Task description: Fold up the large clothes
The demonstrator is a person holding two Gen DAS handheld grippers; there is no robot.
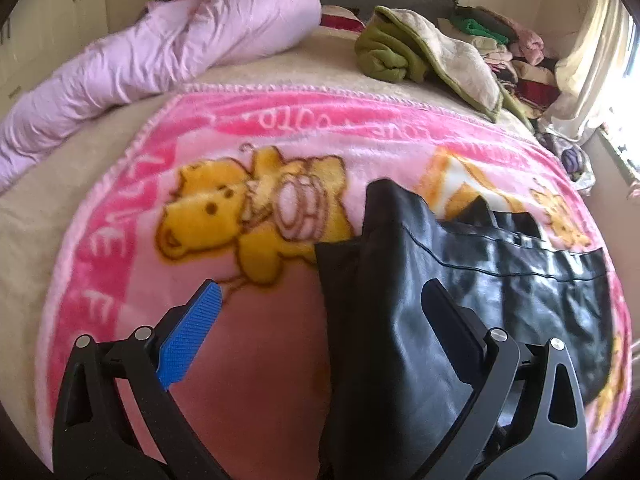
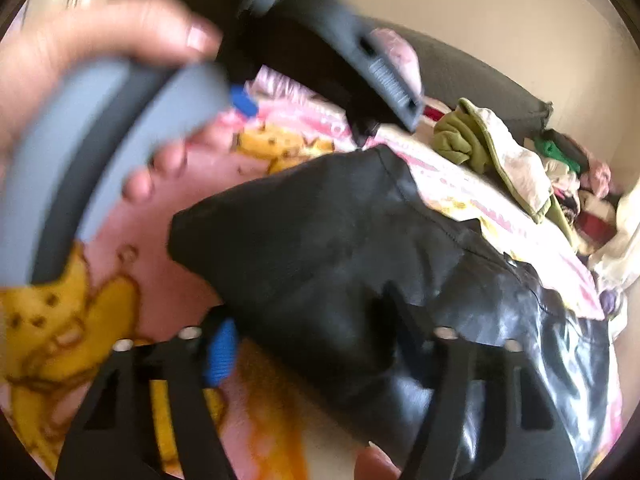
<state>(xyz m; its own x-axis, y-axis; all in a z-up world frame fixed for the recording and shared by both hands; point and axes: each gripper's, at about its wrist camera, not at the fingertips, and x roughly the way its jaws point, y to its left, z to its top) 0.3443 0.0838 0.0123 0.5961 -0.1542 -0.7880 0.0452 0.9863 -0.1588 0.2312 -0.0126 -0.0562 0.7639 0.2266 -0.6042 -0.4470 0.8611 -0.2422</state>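
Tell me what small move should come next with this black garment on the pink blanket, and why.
Probably close the left gripper on the raised edge of the black garment. Its jaws stand wide open with the cloth between them, ungripped, on the pink blanket. The right gripper looks open too, though blurred.

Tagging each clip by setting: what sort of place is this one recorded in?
Most likely a home bedroom. The work surface is a bed covered by a pink cartoon-bear blanket, with a rumpled lilac duvet near the head and piles of folded clothes by a curtained window.
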